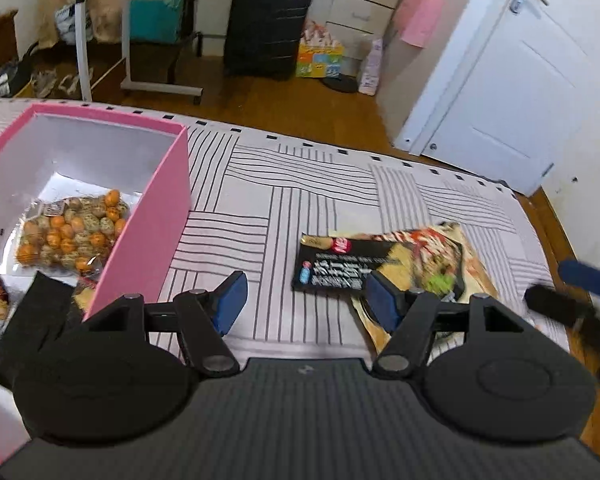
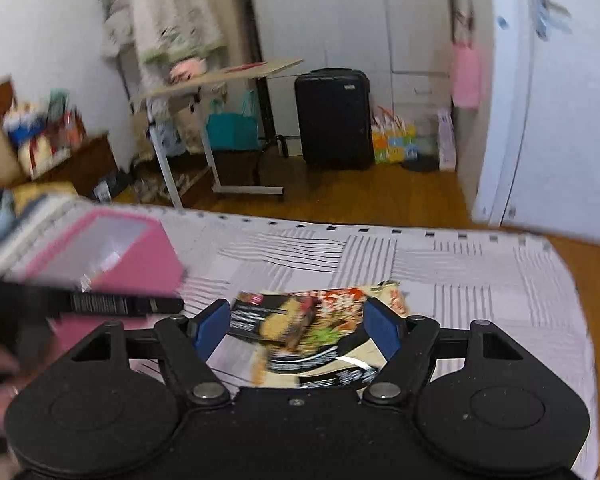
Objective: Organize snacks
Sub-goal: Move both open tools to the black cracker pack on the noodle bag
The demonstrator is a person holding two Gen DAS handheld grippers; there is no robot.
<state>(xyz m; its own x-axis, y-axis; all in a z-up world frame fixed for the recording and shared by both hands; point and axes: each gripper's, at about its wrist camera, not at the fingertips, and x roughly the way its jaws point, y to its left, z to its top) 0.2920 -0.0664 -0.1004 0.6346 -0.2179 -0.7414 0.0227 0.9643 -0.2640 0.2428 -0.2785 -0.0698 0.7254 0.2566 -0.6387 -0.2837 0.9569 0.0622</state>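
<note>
Both grippers hovering, nothing grabbed yet
Left gripper point(image 1: 306, 300) and right gripper point(image 2: 296, 326) jaws wide; noodle packets point(image 1: 384, 264) on striped bench point(image 1: 300, 184), egg bag point(image 1: 74, 230) in pink box point(image 1: 152, 232).

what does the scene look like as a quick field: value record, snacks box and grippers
surface: striped cloth
box: pink box, open top, on the cloth at left
in box: clear bag of orange and speckled snacks
left on cloth: noodle packets, overlapping, right of the box
left gripper: open, empty, above the cloth between box and packets
right gripper: open, fingers either side of the noodle packets, not closed on them
image quality: right wrist view blurred
</note>
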